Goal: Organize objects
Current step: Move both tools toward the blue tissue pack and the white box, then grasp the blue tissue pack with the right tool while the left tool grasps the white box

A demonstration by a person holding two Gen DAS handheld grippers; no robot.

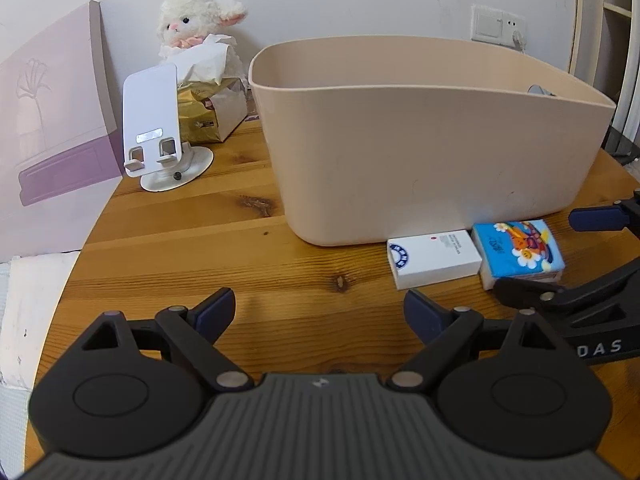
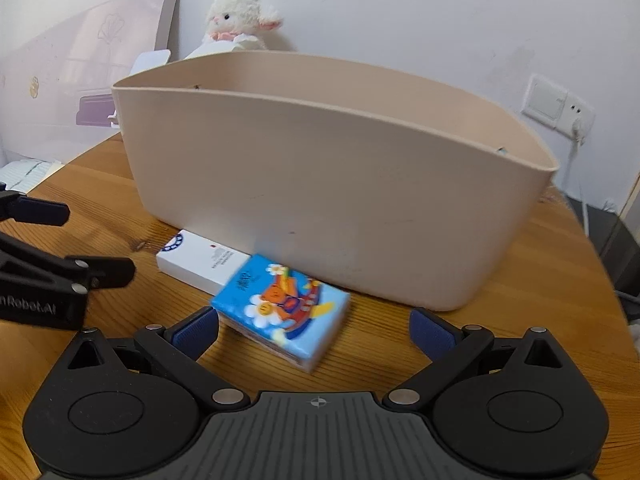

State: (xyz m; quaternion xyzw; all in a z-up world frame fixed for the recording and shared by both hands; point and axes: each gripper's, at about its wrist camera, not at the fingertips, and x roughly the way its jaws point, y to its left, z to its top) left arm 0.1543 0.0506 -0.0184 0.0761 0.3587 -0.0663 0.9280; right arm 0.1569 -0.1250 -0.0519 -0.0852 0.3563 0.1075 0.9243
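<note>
A beige plastic bin (image 1: 420, 148) stands on the round wooden table; it also shows in the right wrist view (image 2: 320, 184). In front of it lie a white box (image 1: 434, 258) (image 2: 200, 262) and a blue cartoon tissue pack (image 1: 520, 250) (image 2: 282, 306), side by side. My left gripper (image 1: 320, 312) is open and empty, just left of the white box. My right gripper (image 2: 314, 334) is open, low over the table, with the tissue pack just ahead between its fingers, not gripped. The right gripper shows at the right edge of the left wrist view (image 1: 568, 256).
A white phone stand (image 1: 158, 136), a tissue box (image 1: 212, 108) and a plush lamb (image 1: 196, 20) stand at the back left. A pink panel (image 1: 52, 120) leans on the wall. A wall socket (image 2: 556, 104) is at the right.
</note>
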